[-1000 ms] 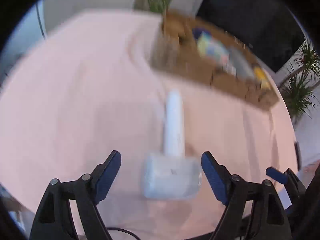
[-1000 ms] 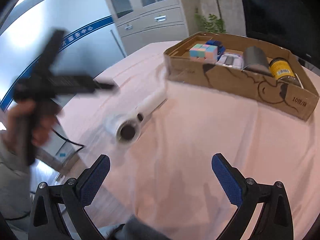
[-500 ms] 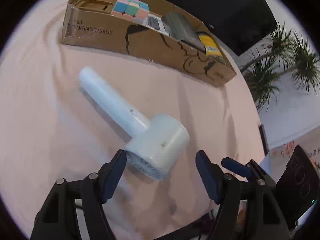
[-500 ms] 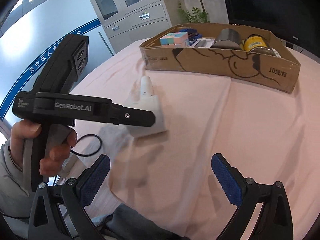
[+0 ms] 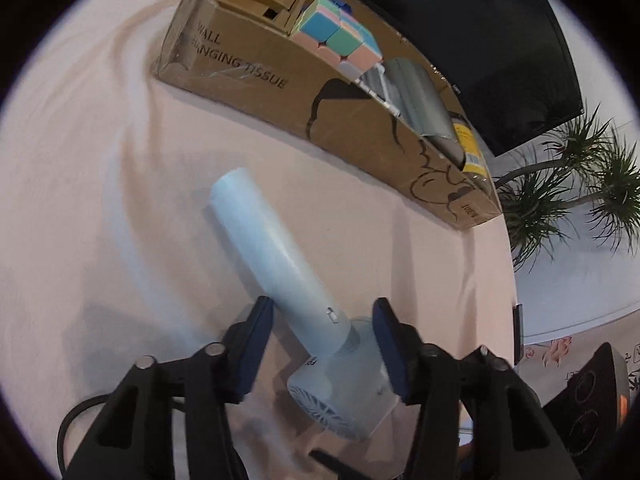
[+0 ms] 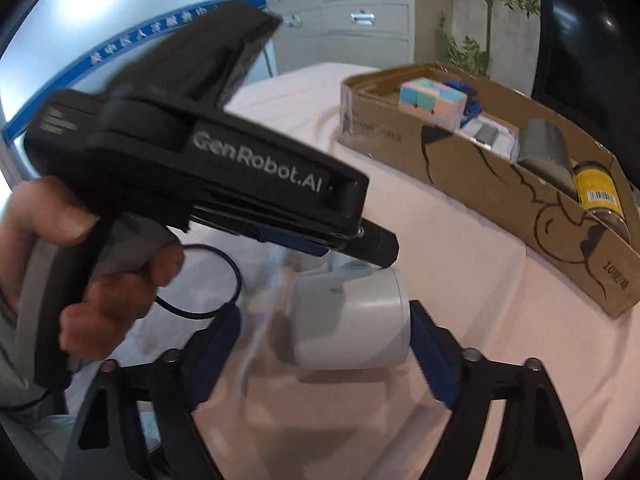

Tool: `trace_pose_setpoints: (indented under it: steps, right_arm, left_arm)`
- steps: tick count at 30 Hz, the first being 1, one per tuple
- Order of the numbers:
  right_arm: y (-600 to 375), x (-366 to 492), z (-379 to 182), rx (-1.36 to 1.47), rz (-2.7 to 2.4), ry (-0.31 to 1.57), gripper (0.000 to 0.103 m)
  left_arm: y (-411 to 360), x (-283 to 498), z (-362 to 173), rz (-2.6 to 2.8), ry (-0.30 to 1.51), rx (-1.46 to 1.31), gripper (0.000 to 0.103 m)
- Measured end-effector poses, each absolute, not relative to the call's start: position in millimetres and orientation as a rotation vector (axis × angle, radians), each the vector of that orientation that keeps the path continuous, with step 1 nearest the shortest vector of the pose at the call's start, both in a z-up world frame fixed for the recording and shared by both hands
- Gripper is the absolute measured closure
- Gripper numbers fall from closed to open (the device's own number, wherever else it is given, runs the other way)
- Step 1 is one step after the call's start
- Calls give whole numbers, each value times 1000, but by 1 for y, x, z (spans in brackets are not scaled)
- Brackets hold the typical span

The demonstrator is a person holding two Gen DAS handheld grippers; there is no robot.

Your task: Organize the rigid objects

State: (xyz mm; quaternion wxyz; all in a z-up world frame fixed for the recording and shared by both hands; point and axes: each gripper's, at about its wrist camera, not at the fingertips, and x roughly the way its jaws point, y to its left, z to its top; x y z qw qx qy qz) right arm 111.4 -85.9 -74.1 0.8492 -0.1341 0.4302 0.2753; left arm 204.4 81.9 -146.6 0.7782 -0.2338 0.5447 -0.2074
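A pale blue hand-held device (image 5: pixel 280 264) with a long handle and a round vented head lies on the pink tablecloth. My left gripper (image 5: pixel 320 344) is open, its fingers on either side of the handle where it joins the head. In the right wrist view the device's head (image 6: pixel 352 320) sits between the open fingers of my right gripper (image 6: pixel 324 352), with the left gripper's black body (image 6: pixel 224 184) just above it. A cardboard box (image 5: pixel 360 120) behind holds a pastel cube (image 5: pixel 340 40), a grey roll (image 5: pixel 416 92) and a yellow-labelled jar (image 5: pixel 468 144).
The box (image 6: pixel 500 200) stands at the far side of the table. A black cable (image 6: pixel 208 280) lies on the cloth by the holder's hand. Potted plants (image 5: pixel 580 188) stand past the table's right edge, a dark screen (image 5: pixel 492 40) behind the box, cabinets (image 6: pixel 340 12) farther back.
Both grippers moved in on the device. The left gripper's fingers narrowed and now straddle the handle. The right gripper came close, with the head between its fingers.
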Motion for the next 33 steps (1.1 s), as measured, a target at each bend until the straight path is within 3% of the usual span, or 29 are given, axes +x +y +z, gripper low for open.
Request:
trace_pose_setpoints:
  steps: [2,10,11,14,19,22,24,26,33]
  right_arm:
    - [-84,110,-74,-249,548,945,47]
    - [-71,117,-77,-185,465,950,47]
    - [-72,118,-77,-175,455,947,47]
    - [-83,123,-69,-121,401,920,48]
    - [-84,139,-50,-80,421,885,48]
    - [-87,142,-57,-37,444,935,48]
    - [-93,142,-64,2,445,968,49]
    - [-97,141,-69,51,449,999,49]
    - [-93,133,-74,119,490,1031,49]
  left_arm:
    - [80,199,-152,-456,1185,-496,65]
    - [85,202,-140,-472,1176,-448,70]
    - [87,203,-135,-484,1169,-443,75]
    - [84,204,-111,-555,1115,-427,103]
    - [84,221,-97,-556,1103,-419,103]
    - [101,231,-110,-485,1142,-455,96]
    - [108,235,-122,-472,1178,-476,74]
    - [101,236,-135,-497,1233,-470,61]
    - [96,232,-152,-499,1269,-457,62]
